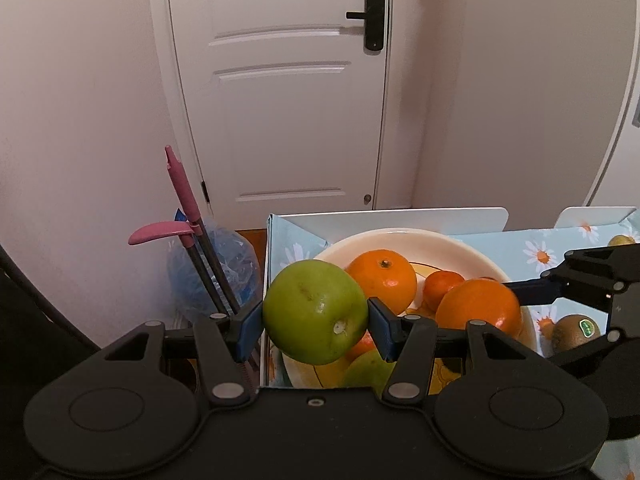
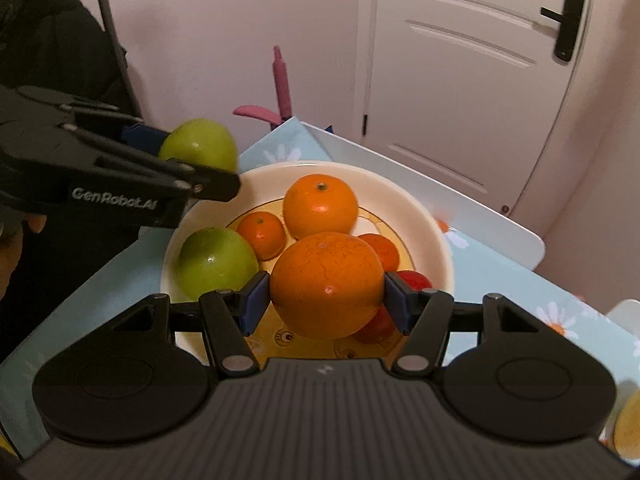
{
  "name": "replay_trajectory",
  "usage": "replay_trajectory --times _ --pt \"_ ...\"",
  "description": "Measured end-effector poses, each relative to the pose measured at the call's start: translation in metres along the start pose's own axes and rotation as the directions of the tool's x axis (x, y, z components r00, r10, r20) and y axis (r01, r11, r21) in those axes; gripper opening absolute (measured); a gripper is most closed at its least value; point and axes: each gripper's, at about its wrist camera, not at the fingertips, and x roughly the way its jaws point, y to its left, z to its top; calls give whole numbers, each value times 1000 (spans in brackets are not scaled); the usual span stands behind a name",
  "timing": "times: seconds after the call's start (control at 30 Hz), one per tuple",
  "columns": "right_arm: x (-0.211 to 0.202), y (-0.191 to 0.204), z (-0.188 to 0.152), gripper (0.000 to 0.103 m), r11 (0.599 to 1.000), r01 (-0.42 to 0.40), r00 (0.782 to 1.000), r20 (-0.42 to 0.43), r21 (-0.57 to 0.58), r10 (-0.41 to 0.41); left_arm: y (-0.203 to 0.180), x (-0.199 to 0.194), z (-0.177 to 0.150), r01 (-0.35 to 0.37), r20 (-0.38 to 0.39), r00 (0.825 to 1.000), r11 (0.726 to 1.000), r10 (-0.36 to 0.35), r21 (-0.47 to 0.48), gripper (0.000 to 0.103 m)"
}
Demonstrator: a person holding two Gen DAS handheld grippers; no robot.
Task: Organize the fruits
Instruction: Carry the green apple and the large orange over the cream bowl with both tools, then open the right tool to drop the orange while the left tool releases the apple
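My left gripper (image 1: pixel 315 322) is shut on a green apple (image 1: pixel 315 312) and holds it above the left rim of the cream bowl (image 1: pixel 472 252); the apple also shows in the right wrist view (image 2: pixel 200 145). My right gripper (image 2: pixel 325 300) is shut on a large orange (image 2: pixel 326 285) held over the bowl (image 2: pixel 416 208). In the bowl lie another orange (image 2: pixel 320 205), a second green apple (image 2: pixel 216 262), small tangerines (image 2: pixel 261 235) and a red fruit (image 2: pixel 414 280).
A kiwi (image 1: pixel 575 332) lies on the daisy-print tablecloth (image 1: pixel 560 240) right of the bowl. Pink-handled tools (image 1: pixel 182 200) and a blue bag (image 1: pixel 208 276) stand by the wall beyond the table's left edge. A white door (image 1: pixel 280 80) is behind.
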Motion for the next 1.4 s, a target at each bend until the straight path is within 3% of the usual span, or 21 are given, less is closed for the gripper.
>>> replay_trajectory --times 0.2,0.27,0.33,0.97,1.03,1.07,1.1,1.17,1.4 --pt "7 1 -2 78 1000 -19 1000 0 -13 19 1 4 0 -5 -17 1000 1000 5 -3 59" --pt "1 3 -1 94 1000 -7 1000 30 -26 8 1 6 1 -8 -22 1000 1000 8 -3 59" --pt "-6 2 -2 103 999 10 998 55 -32 -8 0 7 2 -16 -27 1000 1000 15 -5 59" --pt "-29 -28 -11 103 998 1 999 54 64 -5 -9 33 10 -59 -69 996 998 57 -22 60" --pt "-31 -28 -11 103 998 3 998 58 69 -7 -11 33 11 -67 -61 996 998 67 -8 70" --pt "-32 -28 -11 103 997 4 998 60 71 -9 -13 30 11 -71 -46 996 997 71 4 88" --pt "-33 -28 -10 103 997 5 998 62 74 -9 -15 26 10 -75 -25 997 997 75 12 97" --pt "-36 -28 -10 103 997 6 998 65 78 -11 -17 17 10 -68 6 998 997 68 30 98" --pt "-48 -24 -8 103 997 22 997 73 80 -28 -21 0 7 -62 9 998 997 62 47 98"
